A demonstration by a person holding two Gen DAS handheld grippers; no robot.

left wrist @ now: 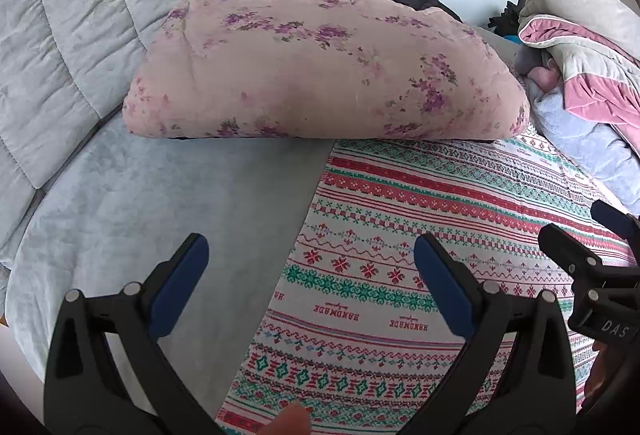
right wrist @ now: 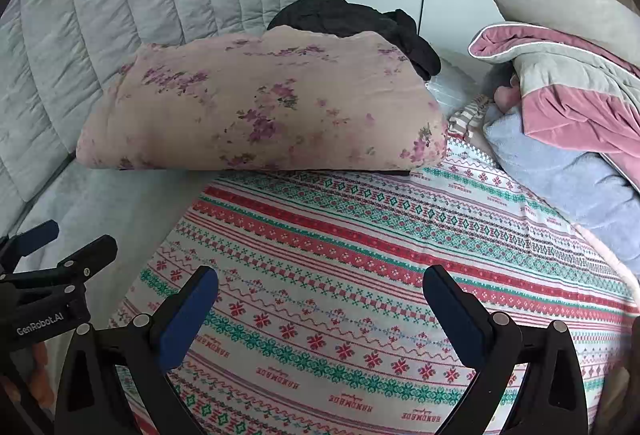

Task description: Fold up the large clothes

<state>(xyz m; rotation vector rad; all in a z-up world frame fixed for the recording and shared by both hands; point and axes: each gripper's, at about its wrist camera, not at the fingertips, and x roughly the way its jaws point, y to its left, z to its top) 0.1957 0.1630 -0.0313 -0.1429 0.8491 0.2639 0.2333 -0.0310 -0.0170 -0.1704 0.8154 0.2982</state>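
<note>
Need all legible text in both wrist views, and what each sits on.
"HANDMADE": printed in red, repeated in rows on the patterned sheet; it reads upside down from the cameras.
"GenRobot.AI": white lettering on the left claw body, seen in the right wrist view.
"DAS": white letters on the right claw body, seen in the left wrist view; cut off at the frame edge.
Small script above each "HANDMADE": too small to read.
</note>
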